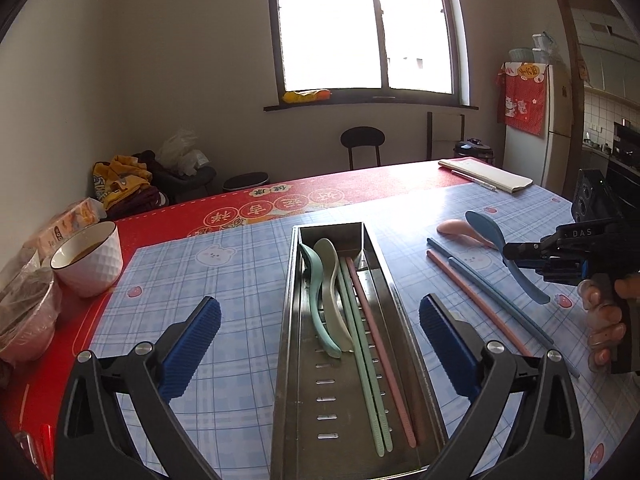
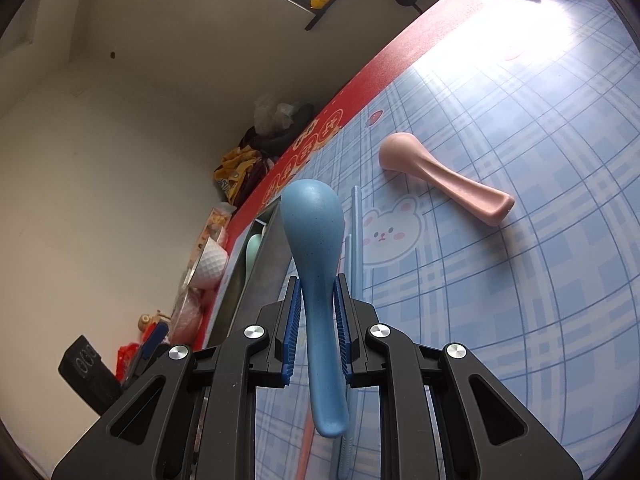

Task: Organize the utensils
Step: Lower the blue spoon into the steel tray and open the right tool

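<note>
A long steel tray (image 1: 294,320) lies on the checked mat and holds a teal spoon (image 1: 316,304), a beige spoon (image 1: 334,296), a pair of green chopsticks (image 1: 366,356) and a pink chopstick (image 1: 382,348). My left gripper (image 1: 320,302) hangs open above the tray's near half, with nothing between its blue pads. To the right, my right gripper (image 2: 318,284) is shut on the handle of a blue spoon (image 2: 312,220), held off the mat with its bowl pointing forward. A pink spoon (image 2: 440,176), two blue chopsticks (image 1: 500,300) and a pink chopstick (image 1: 472,300) lie on the mat.
A white bowl (image 1: 90,258) and plastic-wrapped bowls (image 1: 24,312) stand at the table's left edge. A folded cloth with a pen (image 1: 484,174) lies at the far right. A person's hand (image 1: 604,320) holds the right gripper's handle. Chairs stand beyond the table.
</note>
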### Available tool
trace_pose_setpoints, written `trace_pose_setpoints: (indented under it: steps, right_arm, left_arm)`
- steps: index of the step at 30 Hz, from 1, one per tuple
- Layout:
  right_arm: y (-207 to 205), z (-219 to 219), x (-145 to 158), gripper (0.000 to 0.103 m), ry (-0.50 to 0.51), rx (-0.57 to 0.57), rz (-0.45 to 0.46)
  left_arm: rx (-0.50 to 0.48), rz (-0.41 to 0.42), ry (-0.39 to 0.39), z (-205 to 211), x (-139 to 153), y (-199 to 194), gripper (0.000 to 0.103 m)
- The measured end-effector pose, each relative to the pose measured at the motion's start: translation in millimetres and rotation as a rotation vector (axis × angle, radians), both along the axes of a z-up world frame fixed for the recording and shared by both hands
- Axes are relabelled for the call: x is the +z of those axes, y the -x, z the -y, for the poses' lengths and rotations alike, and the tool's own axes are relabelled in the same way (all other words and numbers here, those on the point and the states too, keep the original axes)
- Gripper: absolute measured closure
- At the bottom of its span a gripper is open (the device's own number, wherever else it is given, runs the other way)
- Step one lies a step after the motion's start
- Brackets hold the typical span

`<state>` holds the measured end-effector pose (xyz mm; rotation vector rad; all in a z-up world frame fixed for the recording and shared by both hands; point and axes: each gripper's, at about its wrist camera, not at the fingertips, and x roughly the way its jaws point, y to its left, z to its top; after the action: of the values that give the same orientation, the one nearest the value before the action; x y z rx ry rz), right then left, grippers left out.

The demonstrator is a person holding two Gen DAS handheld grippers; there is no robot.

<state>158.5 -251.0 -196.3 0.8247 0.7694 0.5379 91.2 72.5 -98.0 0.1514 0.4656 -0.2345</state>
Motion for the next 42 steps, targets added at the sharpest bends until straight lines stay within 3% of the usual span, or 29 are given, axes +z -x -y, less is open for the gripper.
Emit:
trace_pose_setpoints:
  steps: [5,9,11,17,22,31,37,42]
  right_arm:
    - [6,4,-2,0.086,0.013,-0.047,-0.026]
    - [3,-3,1,0.086,0.09,-0.062,-0.085]
    - [1,-12,8,0.086,0.146,-0.057,-0.096]
    - [-13,-44,44,0.086,0.147,-0.027,-0.103]
    - [-33,-88,64,0.086,0.149,0.008,-0.138]
    - [-65,-157,60,0.086,0.147,0.004,-0.222]
    - [-74,-173,50,0.086,0.141,-0.03,-0.271]
    - [-77,-181,47,0.086,0.17,-0.049,-0.284]
  left_arm:
    - [-0.029,0.002,0.061,-13,1,5,0.006]
    - [-0.026,-0.025,0.098,-20,-1,3,0.006]
    - [-0.02,-0.023,0.104,-21,-1,4,0.006]
    - [0.02,-0.037,0.124,-29,-2,1,0.006]
    - [0.071,-0.043,0.184,-46,-1,-3,0.006]
    - [0.201,-0.063,0.266,-77,-1,-11,0.006]
    - [0.234,-0.072,0.315,-90,0,-11,0.006]
    - [0.234,-0.075,0.301,-89,0,-12,0.006]
